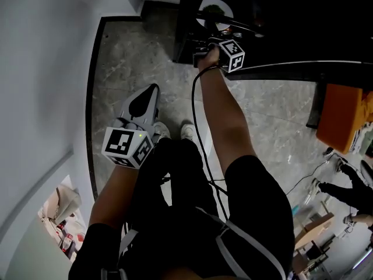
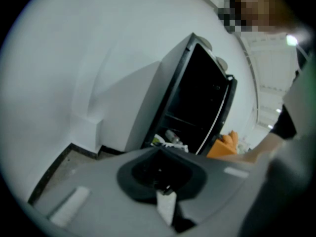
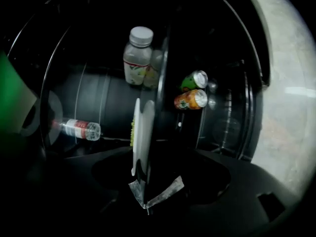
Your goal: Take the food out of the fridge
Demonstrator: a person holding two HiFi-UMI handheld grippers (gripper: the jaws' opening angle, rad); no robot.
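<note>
My right gripper (image 1: 217,28) reaches into the dark open fridge (image 1: 280,22) and is shut on the rim of a white plate (image 1: 213,9) with green food on it. In the right gripper view the plate (image 3: 141,132) stands edge-on between the jaws of that gripper (image 3: 143,184). Behind it inside the fridge are a white-capped bottle (image 3: 138,58), a green can (image 3: 194,80), an orange can (image 3: 190,99) and a clear bottle lying on its side (image 3: 76,129). My left gripper (image 1: 151,92) hangs low over the floor, shut and empty (image 2: 165,187).
The black fridge (image 2: 195,102) stands against a white wall (image 2: 89,73), with its door (image 1: 303,69) swung open to the right. An orange object (image 1: 341,118) sits on the grey stone floor (image 1: 128,57) beyond the door. The person's feet (image 1: 175,132) stand just before the fridge.
</note>
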